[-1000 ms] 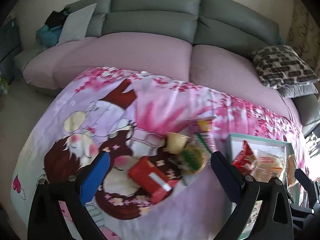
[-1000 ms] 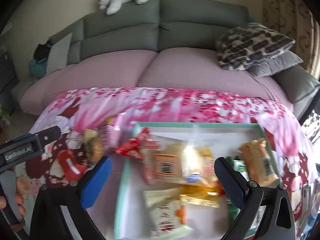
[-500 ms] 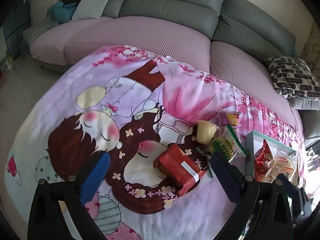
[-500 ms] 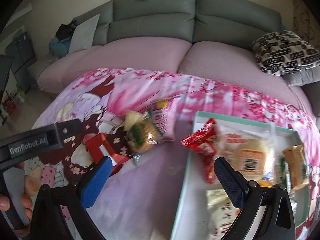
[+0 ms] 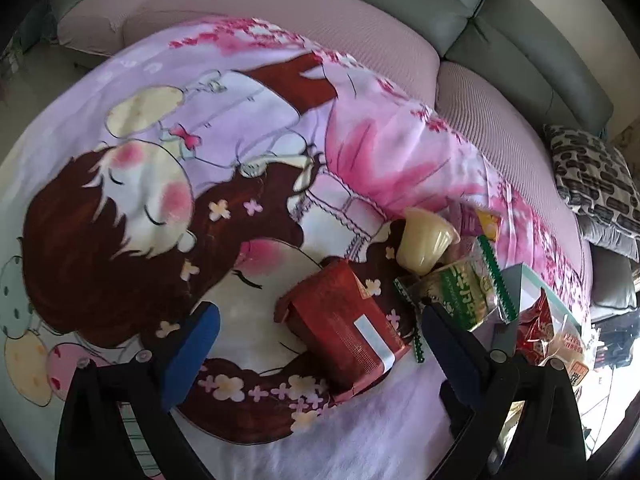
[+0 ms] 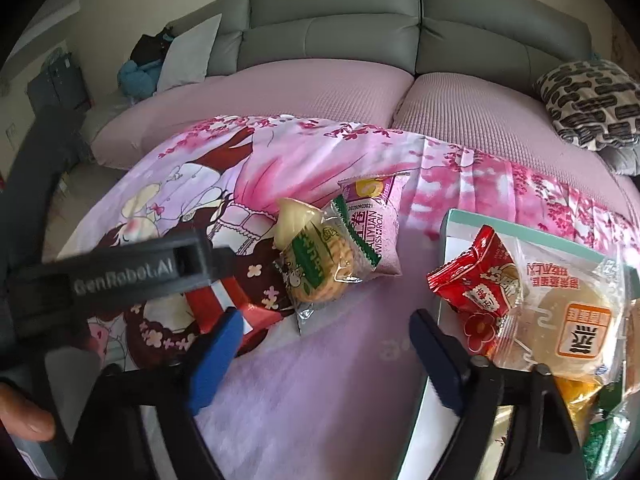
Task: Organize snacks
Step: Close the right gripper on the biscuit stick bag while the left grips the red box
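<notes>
Across the cartoon-printed blanket [image 5: 280, 80] we are looking at a small heap of loose snacks, and much of it is overlapping. Our left gripper [image 5: 316, 340] is hanging wide open over the red carton [image 5: 344, 332], its pads apart from it; in the right wrist view that carton [image 6: 224, 308] is mostly hiding behind the left gripper's black body, which is reading "GenRobot.AI". A pale jelly cup [image 5: 424, 240] is lying tipped beside a green-banded biscuit pack [image 6: 320, 268], which is covering the lower corner of a pink pouch [image 6: 376, 224] printed "SWISS ROLL" under a date stamp. Our right gripper [image 6: 324, 360] has just been narrowing, yet its jaws are standing open over bare blanket with nothing between them. At the right, the teal-rimmed box [image 6: 448, 220] is running off frame, holding a red packet [image 6: 476, 280] and a clear-wrapped bun [image 6: 572, 320] whose characters we are seeing upside down and cannot read. A thumb [image 6: 24, 420] is showing at the left edge.
</notes>
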Demonstrator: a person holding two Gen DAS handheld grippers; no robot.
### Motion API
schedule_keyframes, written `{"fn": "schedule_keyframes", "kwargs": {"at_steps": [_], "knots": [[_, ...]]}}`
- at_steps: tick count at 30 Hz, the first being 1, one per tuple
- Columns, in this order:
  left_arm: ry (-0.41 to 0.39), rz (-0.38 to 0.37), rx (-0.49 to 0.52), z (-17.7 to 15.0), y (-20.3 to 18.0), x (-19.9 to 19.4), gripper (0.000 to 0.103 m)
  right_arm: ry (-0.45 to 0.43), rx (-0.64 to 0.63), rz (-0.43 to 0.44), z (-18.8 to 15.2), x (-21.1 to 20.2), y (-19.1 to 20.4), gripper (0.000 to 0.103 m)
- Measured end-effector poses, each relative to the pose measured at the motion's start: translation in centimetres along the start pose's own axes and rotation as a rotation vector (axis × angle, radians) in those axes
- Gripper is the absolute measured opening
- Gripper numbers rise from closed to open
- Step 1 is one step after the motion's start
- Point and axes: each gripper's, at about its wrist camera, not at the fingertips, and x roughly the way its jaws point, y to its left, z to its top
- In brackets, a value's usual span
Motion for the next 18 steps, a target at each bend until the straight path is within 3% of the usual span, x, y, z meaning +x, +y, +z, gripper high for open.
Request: {"fn": "schedule_keyframes", "kwargs": {"at_steps": [6,18], "knots": [[0.026,0.024,0.031,0.2,-0.2,0.7,0.101,-0.007,0.069,0.075,0.1,0.6,-1.3,0.052],[0.038,0.072,0.001,0.6,0.9,1.1,0.1,-0.016,0.181,0.178,0.8,2.3,-2.7,0.048]]}}
